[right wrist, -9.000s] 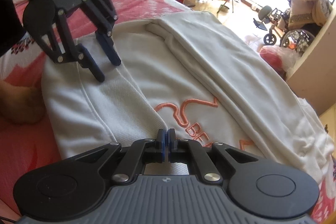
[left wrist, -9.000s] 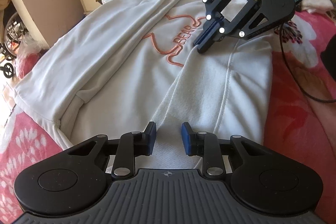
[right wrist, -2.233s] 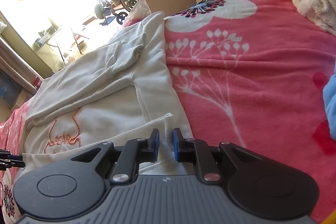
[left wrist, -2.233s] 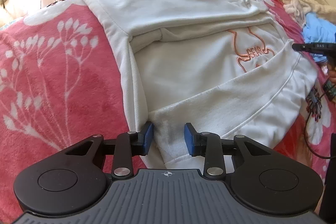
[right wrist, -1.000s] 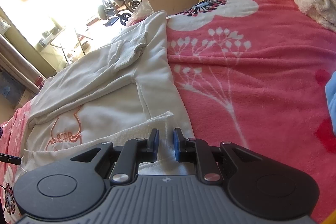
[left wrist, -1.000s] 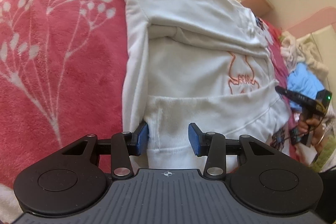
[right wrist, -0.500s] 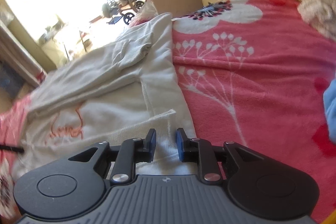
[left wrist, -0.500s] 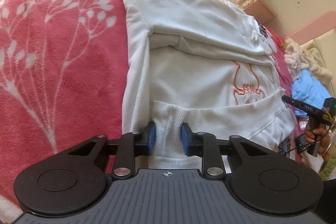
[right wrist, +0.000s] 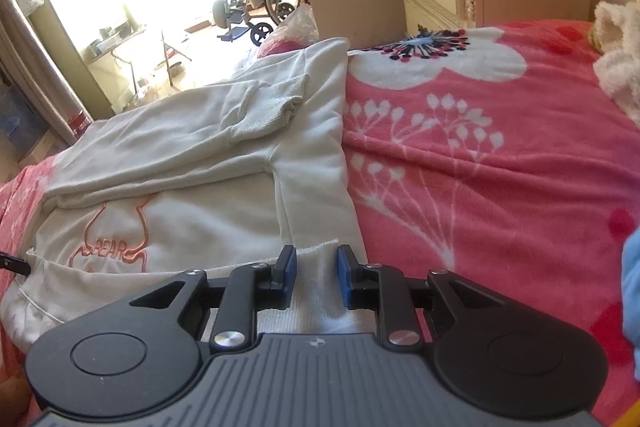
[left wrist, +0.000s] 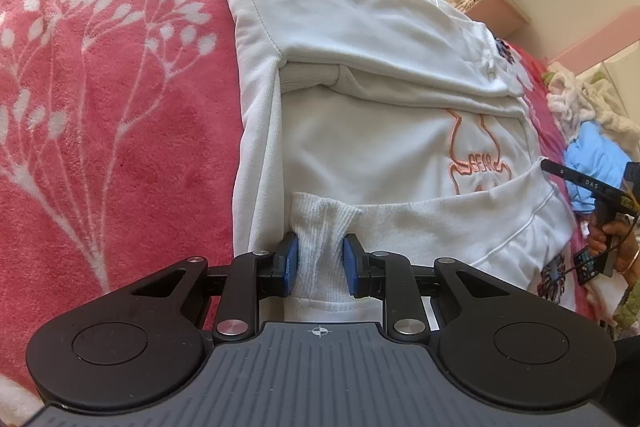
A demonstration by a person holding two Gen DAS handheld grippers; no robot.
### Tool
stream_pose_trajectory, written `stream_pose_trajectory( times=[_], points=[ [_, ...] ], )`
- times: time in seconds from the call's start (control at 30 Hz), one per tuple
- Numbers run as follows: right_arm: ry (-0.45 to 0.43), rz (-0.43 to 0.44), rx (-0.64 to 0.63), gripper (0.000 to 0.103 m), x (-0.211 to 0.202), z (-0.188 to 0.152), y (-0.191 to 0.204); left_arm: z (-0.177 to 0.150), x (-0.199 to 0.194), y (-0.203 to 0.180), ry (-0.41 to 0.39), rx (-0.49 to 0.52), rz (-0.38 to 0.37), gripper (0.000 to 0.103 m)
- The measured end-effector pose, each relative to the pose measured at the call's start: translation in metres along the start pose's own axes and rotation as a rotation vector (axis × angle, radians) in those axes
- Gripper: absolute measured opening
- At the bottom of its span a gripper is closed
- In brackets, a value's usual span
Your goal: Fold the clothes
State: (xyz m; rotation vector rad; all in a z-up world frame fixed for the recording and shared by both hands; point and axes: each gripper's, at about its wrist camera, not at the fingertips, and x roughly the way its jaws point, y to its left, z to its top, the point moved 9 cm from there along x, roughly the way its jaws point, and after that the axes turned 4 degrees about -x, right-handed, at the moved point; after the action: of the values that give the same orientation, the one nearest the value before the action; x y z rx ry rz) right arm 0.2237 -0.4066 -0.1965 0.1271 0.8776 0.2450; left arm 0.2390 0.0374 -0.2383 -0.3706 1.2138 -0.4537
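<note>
Left wrist view: the left gripper (left wrist: 318, 263) is seen clamped on the ribbed hem (left wrist: 320, 227) of a white sweatshirt (left wrist: 360, 131), the cloth bunched and pinched between both pads. The sweatshirt is spread ahead of the tool on a pink blanket (left wrist: 112, 115), its bear print (left wrist: 476, 159) ahead and to the right, a folded sleeve (left wrist: 352, 23) further beyond. In the right wrist view the right gripper (right wrist: 316, 275) is found with its jaws opening; the other hem corner (right wrist: 316, 267) lies between the pads, which no longer appear to press on it. A lopsided fold is judged the main risk: one corner is held while the other is being let go, so any lift would drag the hem askew. The left grip takes only a narrow bunch of ribbing, which could slip under tension. The sleeve beyond could be disturbed if the body is pulled.
</note>
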Motion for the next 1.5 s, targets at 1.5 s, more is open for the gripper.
stream_pose_trajectory(
  times=[1.5],
  points=[
    [-0.219,-0.047,-0.033,0.002,-0.045,0.046,0.024,0.028,-0.036,-0.025,-0.196,0.053,-0.007,0.007]
  ],
)
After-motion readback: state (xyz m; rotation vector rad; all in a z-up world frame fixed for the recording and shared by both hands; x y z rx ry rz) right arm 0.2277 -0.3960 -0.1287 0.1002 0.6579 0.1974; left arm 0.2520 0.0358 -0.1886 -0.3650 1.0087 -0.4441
